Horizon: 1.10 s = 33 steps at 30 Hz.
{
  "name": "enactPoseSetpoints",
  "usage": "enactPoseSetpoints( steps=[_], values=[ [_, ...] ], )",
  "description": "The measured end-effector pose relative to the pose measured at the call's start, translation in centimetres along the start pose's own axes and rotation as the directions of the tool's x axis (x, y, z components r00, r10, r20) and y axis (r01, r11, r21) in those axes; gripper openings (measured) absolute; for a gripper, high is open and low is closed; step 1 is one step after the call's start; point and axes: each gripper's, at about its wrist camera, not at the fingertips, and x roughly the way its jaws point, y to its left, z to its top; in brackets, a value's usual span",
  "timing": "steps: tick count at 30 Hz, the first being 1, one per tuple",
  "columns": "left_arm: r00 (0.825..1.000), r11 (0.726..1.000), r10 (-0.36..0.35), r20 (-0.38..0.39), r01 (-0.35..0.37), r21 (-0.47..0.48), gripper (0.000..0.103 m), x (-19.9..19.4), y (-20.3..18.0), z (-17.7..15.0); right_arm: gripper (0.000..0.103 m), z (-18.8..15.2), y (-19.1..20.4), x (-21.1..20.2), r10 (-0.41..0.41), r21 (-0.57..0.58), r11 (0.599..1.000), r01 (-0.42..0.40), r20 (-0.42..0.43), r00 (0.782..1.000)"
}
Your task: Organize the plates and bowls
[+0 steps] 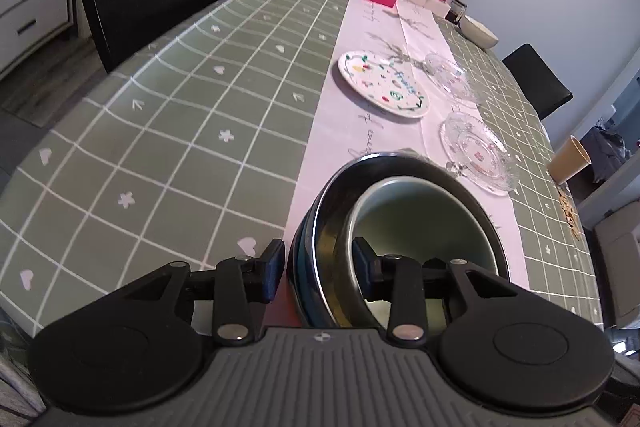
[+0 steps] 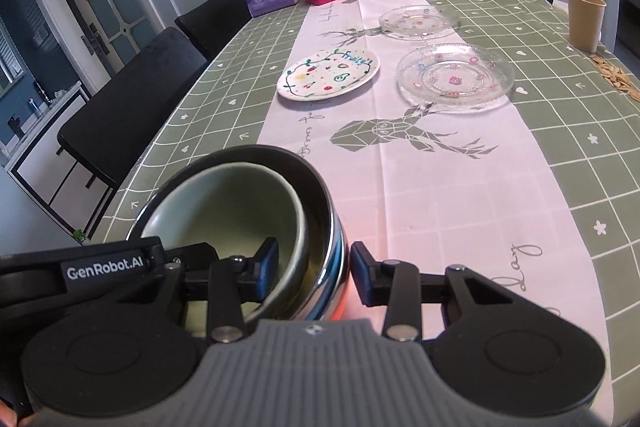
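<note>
1. Bowls first: a pale green bowl (image 2: 224, 203) sits nested inside a dark metal bowl (image 2: 320, 195) on the near end of the desk (image 1: 160, 107).
2. Left gripper (image 1: 318, 261) straddles the dark bowl's wall, fingers partly apart.
3. Right gripper (image 2: 314, 267) straddles both rims (contact unclear).
4. A painted plate (image 2: 328, 79) and two glass plates (image 2: 456, 75) lie beyond.

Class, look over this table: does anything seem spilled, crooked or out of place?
Yes. Small pale seeds or husks lie scattered loose on the green tablecloth beside the tan paper cup, like a spill. The plates sit flat; the green bowl nests off-centre inside the dark bowl.
</note>
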Motion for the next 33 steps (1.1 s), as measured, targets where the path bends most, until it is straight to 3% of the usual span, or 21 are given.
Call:
enactPoseSetpoints(
  steps=[7,19,21,24,28,33],
  values=[
    [0.992,0.996,0.072,0.1,-0.077,0.043,0.057,-1.9,-1.5,0.6,0.049,0.7,-1.1,-1.5,0.0,0.007,1.0,-0.001,0.065,0.998],
    [0.969,0.99,0.136,0.207,-0.138,-0.003,0.059,-4.9,-3.8,0.4,0.052,2.1,-5.0,-5.1,0.09,0.097,0.99,-0.101,0.105,0.99],
    [0.967,0.99,0.138,0.216,-0.14,-0.009,0.059,-5.5,-4.6,0.3,0.052,2.5,-5.2,-6.4,0.053,0.071,0.995,-0.064,0.145,0.988],
    [0.963,0.993,0.114,0.243,-0.121,0.016,0.059,-6.8,-6.5,0.3,0.052,3.2,-6.2,-8.6,0.032,0.073,0.996,-0.047,0.206,0.978],
    [0.963,0.995,0.066,0.262,-0.081,0.049,0.061,-8.2,-9.3,0.4,0.052,4.3,-7.1,-11.7,-0.051,0.023,0.999,0.046,0.304,0.951],
    [0.98,0.995,-0.025,0.199,0.005,0.099,0.066,-7.7,-13.3,0.7,0.056,6.3,-10.2,-14.0,-0.024,-0.009,1.0,0.028,0.31,0.95]
  ],
)
